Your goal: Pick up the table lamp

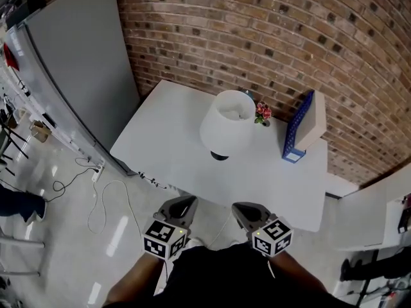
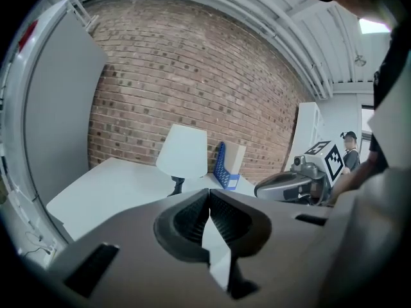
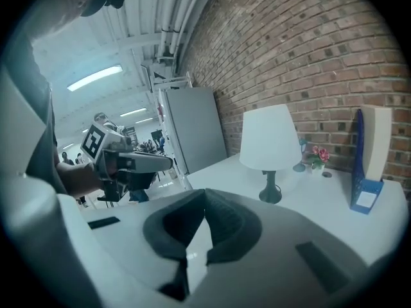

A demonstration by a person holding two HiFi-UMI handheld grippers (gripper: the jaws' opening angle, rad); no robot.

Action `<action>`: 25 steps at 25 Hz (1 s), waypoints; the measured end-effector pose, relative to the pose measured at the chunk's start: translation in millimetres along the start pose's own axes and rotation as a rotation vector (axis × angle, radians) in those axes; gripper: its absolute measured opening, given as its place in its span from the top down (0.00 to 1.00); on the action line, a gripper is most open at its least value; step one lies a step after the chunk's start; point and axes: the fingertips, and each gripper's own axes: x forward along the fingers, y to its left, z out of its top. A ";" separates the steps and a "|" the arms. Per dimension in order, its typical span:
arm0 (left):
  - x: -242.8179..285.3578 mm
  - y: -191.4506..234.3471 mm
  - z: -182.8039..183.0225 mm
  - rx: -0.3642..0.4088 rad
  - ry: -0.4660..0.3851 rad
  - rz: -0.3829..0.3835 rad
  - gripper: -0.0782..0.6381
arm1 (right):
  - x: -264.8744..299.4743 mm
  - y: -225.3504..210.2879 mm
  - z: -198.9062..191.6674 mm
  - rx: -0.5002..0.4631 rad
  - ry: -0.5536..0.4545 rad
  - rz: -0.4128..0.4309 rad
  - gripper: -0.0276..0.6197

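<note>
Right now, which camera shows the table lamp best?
The right gripper view: the table lamp stands side-on, with shade, stem and dark base all clear. The head view looks down on its shade, which hides most of the base. The left gripper view shows it smaller, its foot barely visible.

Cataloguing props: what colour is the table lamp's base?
Dark, nearly black: the round base under the white conical shade; clearest in the right gripper view.
</note>
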 end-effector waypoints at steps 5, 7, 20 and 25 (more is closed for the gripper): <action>8.0 10.7 4.3 -0.002 0.008 -0.018 0.88 | 7.8 -7.1 7.1 0.011 0.001 -0.022 0.95; 10.8 11.0 6.0 0.004 0.007 -0.024 0.88 | 8.5 -9.5 9.7 0.010 -0.002 -0.025 0.95; 34.7 21.4 27.5 0.032 0.001 0.006 0.88 | 25.8 -42.4 38.4 -0.011 -0.043 0.008 0.95; 61.7 20.2 43.2 0.043 -0.002 0.023 0.88 | 23.8 -76.9 48.9 -0.015 -0.064 -0.001 0.95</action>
